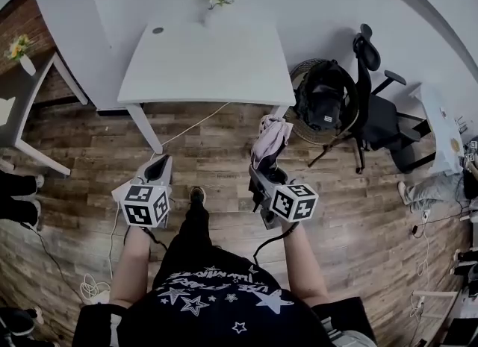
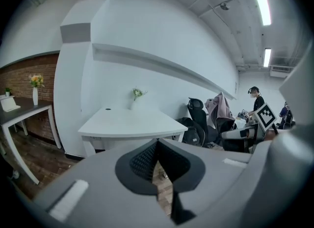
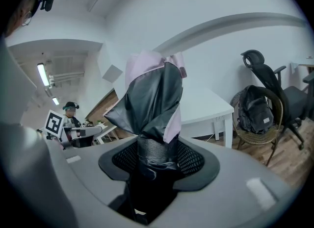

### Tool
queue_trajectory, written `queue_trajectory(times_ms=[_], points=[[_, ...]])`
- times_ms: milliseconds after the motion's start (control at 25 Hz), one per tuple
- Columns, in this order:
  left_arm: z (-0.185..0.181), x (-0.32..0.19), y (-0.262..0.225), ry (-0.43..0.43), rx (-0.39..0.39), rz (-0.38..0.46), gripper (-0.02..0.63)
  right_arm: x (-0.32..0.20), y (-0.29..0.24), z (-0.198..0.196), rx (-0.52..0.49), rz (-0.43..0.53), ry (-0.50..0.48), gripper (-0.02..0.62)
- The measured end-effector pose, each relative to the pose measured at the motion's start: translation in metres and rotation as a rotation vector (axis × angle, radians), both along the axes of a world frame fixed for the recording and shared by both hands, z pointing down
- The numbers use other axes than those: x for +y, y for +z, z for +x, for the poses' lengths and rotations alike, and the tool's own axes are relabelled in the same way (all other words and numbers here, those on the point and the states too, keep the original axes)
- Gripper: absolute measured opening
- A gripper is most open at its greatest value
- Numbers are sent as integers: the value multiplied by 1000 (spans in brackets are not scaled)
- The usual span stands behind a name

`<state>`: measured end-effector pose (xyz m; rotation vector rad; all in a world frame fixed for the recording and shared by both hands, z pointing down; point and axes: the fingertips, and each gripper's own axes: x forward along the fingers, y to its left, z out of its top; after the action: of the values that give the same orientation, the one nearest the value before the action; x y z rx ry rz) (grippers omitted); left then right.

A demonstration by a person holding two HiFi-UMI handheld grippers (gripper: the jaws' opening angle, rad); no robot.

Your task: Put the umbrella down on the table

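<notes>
A folded umbrella (image 1: pixel 269 141) with pink and black fabric stands upright in my right gripper (image 1: pixel 264 171). In the right gripper view the jaws are shut on the umbrella's (image 3: pixel 153 99) dark handle, and my right gripper (image 3: pixel 156 159) holds it in front of the white table (image 3: pixel 208 110). My left gripper (image 1: pixel 157 166) hovers over the wood floor at the left, shut with nothing in it; its pads (image 2: pixel 147 159) meet at the tips. The white table (image 1: pixel 202 66) stands ahead of both grippers, bare except for a small vase of flowers (image 1: pixel 216 1) at its far edge.
A black office chair (image 1: pixel 373 107) and a backpack on a wicker chair (image 1: pixel 323 101) stand to the right of the table. A dark side table (image 1: pixel 22 95) is at the left. Cables (image 1: pixel 93 287) lie on the floor. Another person (image 2: pixel 255 99) stands in the background.
</notes>
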<state>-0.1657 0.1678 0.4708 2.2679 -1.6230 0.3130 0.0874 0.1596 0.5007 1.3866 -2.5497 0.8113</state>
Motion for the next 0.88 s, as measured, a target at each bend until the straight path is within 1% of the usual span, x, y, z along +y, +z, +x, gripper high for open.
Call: queue_trajectory(times_ms=[320,560,720,880], points=[[-3,-98,14,40,16,-25,3,-84,10,-2,27,-26,31,235],[-4,-180,18,77,13,-43,3,-158,16,-3,33,-57,73,233],[-6,-227,18,107,4,-53,3,-200,19,-8,24,-83,96,233],[-13,-275,20,126,11,-67,3,-243,20,-14,40,-97,119,235]])
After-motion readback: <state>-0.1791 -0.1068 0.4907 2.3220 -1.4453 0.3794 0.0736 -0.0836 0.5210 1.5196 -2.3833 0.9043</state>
